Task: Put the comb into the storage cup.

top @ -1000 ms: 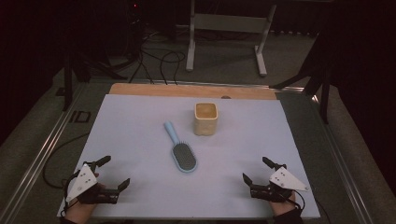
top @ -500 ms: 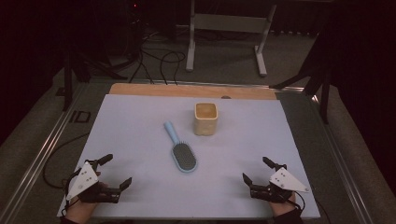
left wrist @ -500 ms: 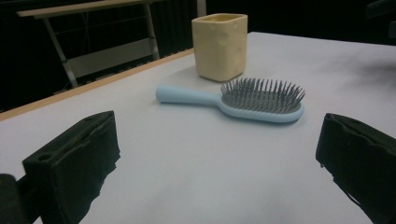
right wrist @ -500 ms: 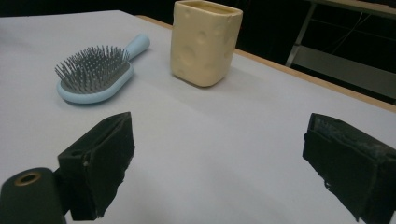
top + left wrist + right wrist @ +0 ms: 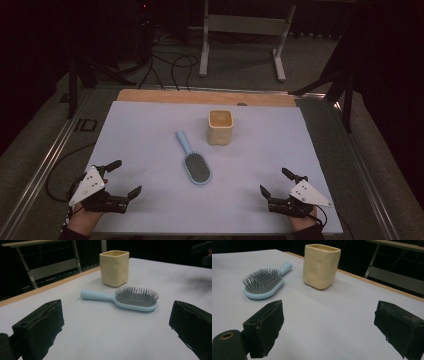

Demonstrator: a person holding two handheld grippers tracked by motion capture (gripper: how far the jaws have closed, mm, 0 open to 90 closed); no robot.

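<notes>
My 2 grippers, left gripper (image 5: 121, 176) and right gripper (image 5: 274, 182), sit spread wide; ahead between them lies the hairbrush (image 5: 193, 161), light, stiff plastic; I'd pinch its slim handle, beside the cup (image 5: 220, 127)

We take cup (image 5: 220, 127) as landmark: cream, square-mouthed, upright on pale blue table sheet (image 5: 150, 130), toward far edge. Hairbrush (image 5: 193, 159) lies flat just nearer than cup and left of it, not touching; light blue handle points away and left, bristled head toward us. Left gripper (image 5: 123, 178) sits well nearer than cup, far to its left, jaws spread wide, nothing between them. Right gripper (image 5: 275, 181) sits well nearer, to cup's right, jaws likewise apart. We note wooden strip (image 5: 200, 97) beyond cup, metal stand (image 5: 243, 30) farther back.
</notes>
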